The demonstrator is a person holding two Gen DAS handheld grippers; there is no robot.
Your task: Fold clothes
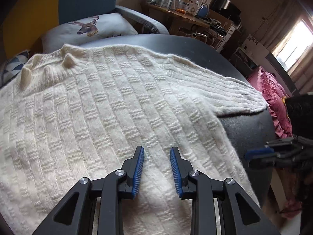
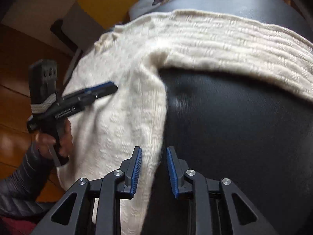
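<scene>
Left wrist | left tool (image 1: 157,152) agape over sweater (image 1: 97,101) | right tool (image 2: 154,152) likewise (hem between)

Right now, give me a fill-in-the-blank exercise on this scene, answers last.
1. The cream cable-knit sweater lies spread on a black ____ surface.
2. The pillow behind it shows a ____.
3. The left gripper hovers over the sweater with its jaws ____.
4. The right gripper straddles the sweater's side ____.

Answers: leather; deer; open; edge
</scene>
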